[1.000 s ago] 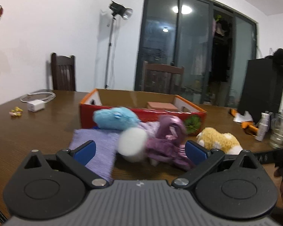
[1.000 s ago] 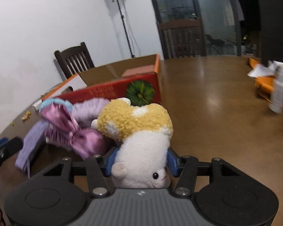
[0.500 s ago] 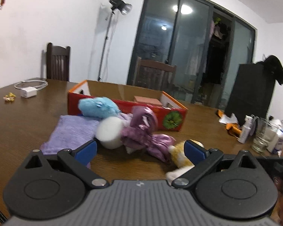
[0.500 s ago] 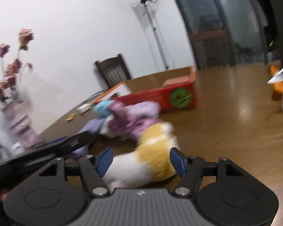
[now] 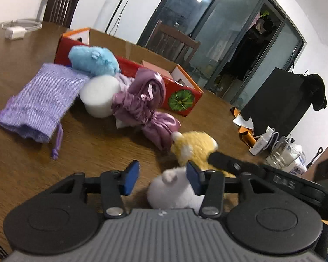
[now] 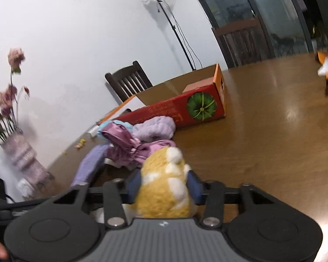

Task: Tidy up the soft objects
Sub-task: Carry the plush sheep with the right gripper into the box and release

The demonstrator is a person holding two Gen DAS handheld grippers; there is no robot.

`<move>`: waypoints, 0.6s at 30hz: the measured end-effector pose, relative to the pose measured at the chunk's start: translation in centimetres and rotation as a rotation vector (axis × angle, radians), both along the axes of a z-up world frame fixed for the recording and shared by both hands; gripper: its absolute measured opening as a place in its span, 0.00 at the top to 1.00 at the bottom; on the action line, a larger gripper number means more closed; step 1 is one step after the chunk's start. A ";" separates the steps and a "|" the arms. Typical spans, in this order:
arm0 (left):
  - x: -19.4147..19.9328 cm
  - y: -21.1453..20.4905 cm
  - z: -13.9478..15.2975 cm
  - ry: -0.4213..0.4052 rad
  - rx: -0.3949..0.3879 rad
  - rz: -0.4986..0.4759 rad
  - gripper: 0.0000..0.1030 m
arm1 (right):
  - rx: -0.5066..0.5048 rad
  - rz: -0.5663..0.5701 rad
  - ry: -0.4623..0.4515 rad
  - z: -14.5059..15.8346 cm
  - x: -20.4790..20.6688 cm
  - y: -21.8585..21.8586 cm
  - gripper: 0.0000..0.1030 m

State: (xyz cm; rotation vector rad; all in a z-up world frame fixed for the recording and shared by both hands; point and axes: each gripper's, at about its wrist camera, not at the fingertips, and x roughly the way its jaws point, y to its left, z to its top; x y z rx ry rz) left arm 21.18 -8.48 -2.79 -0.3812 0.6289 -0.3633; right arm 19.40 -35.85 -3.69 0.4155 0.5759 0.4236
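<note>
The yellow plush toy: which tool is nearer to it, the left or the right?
Right. The right tool has the yellow plush toy pressed between its blue pads. The left tool is open just beside the toy's white end, its right pad at the fur, not gripping.

Each hand-held gripper [image 5: 161, 175] [image 6: 165, 184] has black linkages, blue pads [image 5: 130, 174], silver screws, ribbed grey housing.

The right gripper [image 6: 164, 185] was clamped, both blue pads pressed inward against what sat between them. The left gripper [image 5: 161, 180] stood partly parted (its right pad [image 5: 192, 180] touching, its left pad free), just left of the right gripper.
</note>
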 end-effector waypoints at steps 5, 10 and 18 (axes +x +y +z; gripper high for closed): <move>-0.4 1.6 0.9 -0.020 -0.008 0.061 0.57 | -0.004 0.007 0.009 1.0 -3.1 0.5 0.62; -1.1 2.6 1.8 0.009 -0.077 0.001 0.24 | 0.027 -0.026 0.004 1.4 -4.2 -0.7 0.56; -1.4 2.2 1.0 0.033 -0.086 -0.058 0.28 | 0.028 -0.011 0.045 0.4 -2.3 -0.1 0.41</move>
